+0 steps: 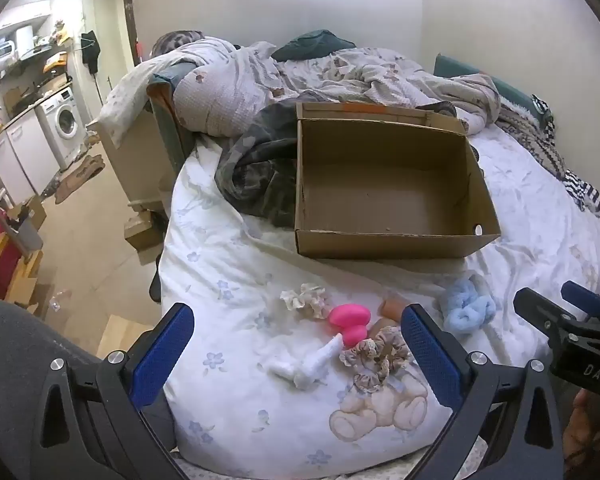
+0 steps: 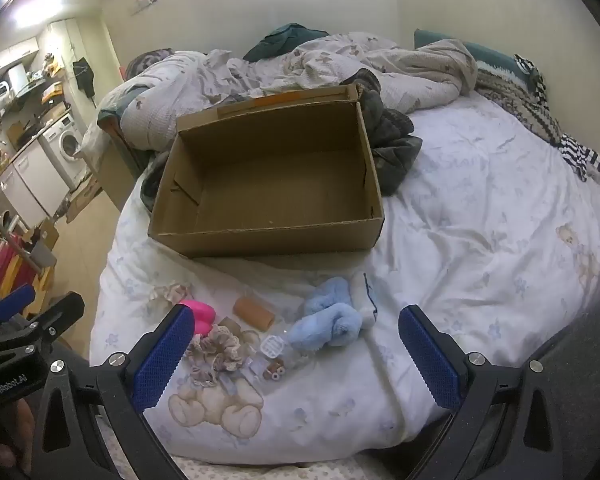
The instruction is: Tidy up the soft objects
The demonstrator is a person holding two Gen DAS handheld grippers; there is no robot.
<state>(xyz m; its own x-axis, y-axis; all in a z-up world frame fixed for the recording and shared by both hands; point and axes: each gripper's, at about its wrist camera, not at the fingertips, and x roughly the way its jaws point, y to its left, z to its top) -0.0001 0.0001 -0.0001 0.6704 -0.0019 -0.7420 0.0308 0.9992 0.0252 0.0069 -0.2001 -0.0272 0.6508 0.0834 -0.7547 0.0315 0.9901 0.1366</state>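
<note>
Scrunchies (image 1: 374, 356) and a blue fluffy sock (image 2: 328, 322) lie on the bed (image 2: 480, 240) before an empty cardboard box (image 2: 268, 236). Left gripper (image 1: 300, 344) and right gripper (image 2: 296, 344) hover spread, holding nothing. Best pinch one item centrally, then lift clear over the box wall.

Open brown cardboard box (image 2: 268, 184), upright and empty, on the white floral duvet. Nearer, loosely clustered: fluffy light-blue scrunchie (image 2: 326, 322), beige floral scrunchie (image 2: 216, 350), cream scrunchie (image 1: 306, 300), pink egg-shaped sponges (image 1: 348, 322), white sock (image 1: 312, 364).
</note>
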